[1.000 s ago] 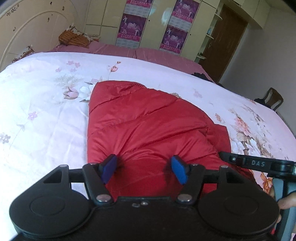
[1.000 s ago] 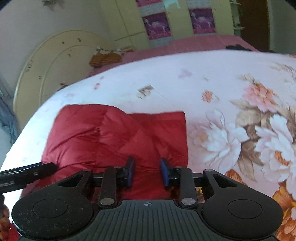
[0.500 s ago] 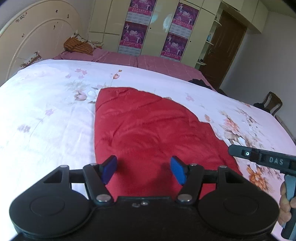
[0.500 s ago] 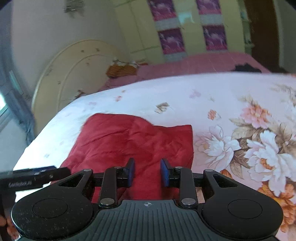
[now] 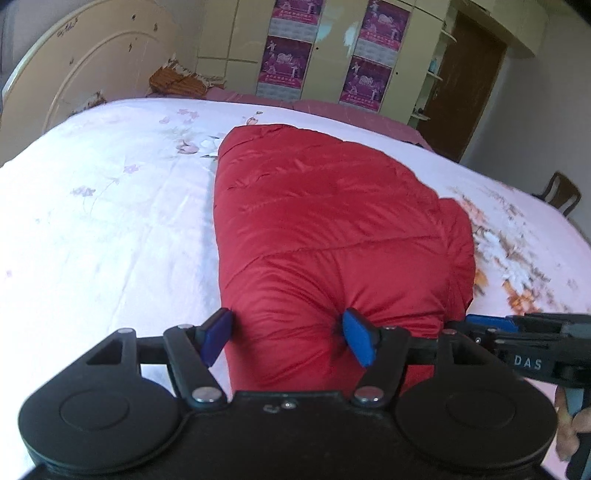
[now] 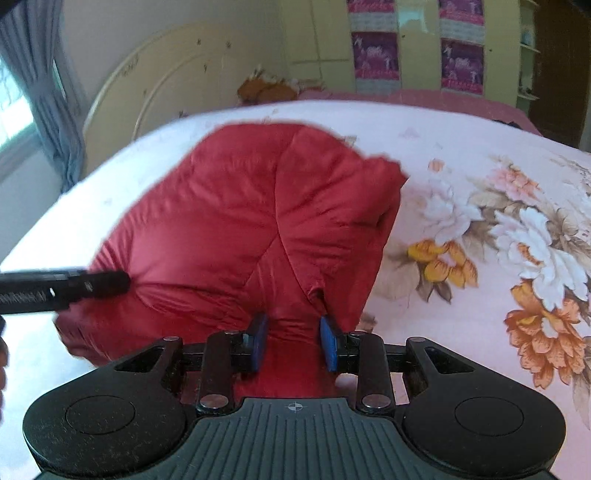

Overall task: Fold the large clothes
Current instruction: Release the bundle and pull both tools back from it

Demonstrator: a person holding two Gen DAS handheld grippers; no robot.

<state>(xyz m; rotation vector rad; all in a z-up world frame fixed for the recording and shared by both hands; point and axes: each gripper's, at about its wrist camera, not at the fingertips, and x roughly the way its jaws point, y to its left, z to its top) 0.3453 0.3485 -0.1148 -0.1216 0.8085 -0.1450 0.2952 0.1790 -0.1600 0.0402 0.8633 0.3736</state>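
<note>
Both grippers' blue fingers [image 5: 357, 341] [image 6: 328, 345] stand apart, straddling puffy quilted red jacket [image 5: 325, 229]; floral bedsheet [image 5: 110, 221] beneath

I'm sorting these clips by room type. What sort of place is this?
Most likely a home bedroom. A red padded garment lies on a bed with a floral bedspread and a curved cream headboard; tall wardrobe doors carrying posters line the far wall.
</note>
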